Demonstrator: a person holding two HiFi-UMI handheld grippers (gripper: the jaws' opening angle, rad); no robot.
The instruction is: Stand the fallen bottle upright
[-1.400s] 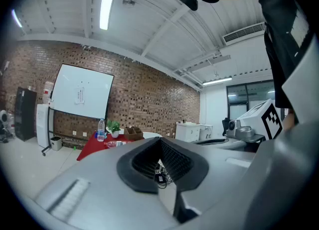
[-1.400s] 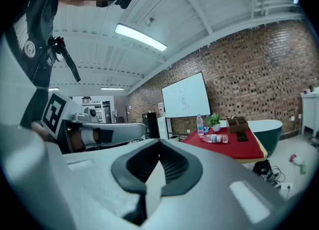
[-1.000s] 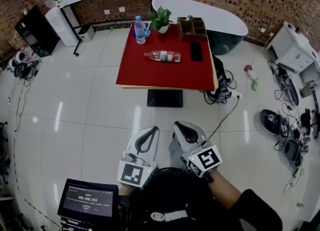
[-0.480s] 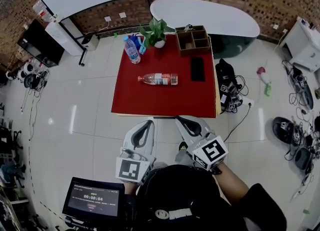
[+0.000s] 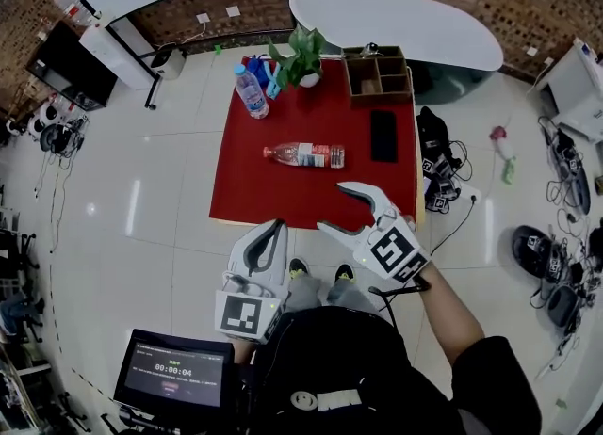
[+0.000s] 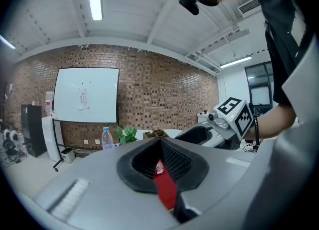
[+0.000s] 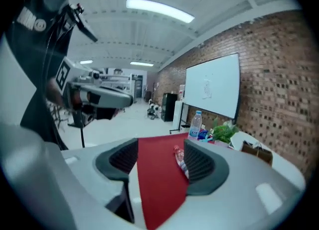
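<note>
My head camera looks steeply down from well above the red table (image 5: 283, 188), which lies a little way ahead. The camera on my left gripper (image 5: 277, 226) sits close behind the jaws and faces nearly level toward the whiteboard (image 6: 87, 94). The camera on my right gripper (image 5: 333, 207) looks along its opening jaws, nothing gripped, low across the tabletop. All three views share the table and the upright bottle (image 5: 251, 92). Head and right gripper views share the fallen bottle (image 5: 303, 154). Each gripper view catches the other gripper.
</note>
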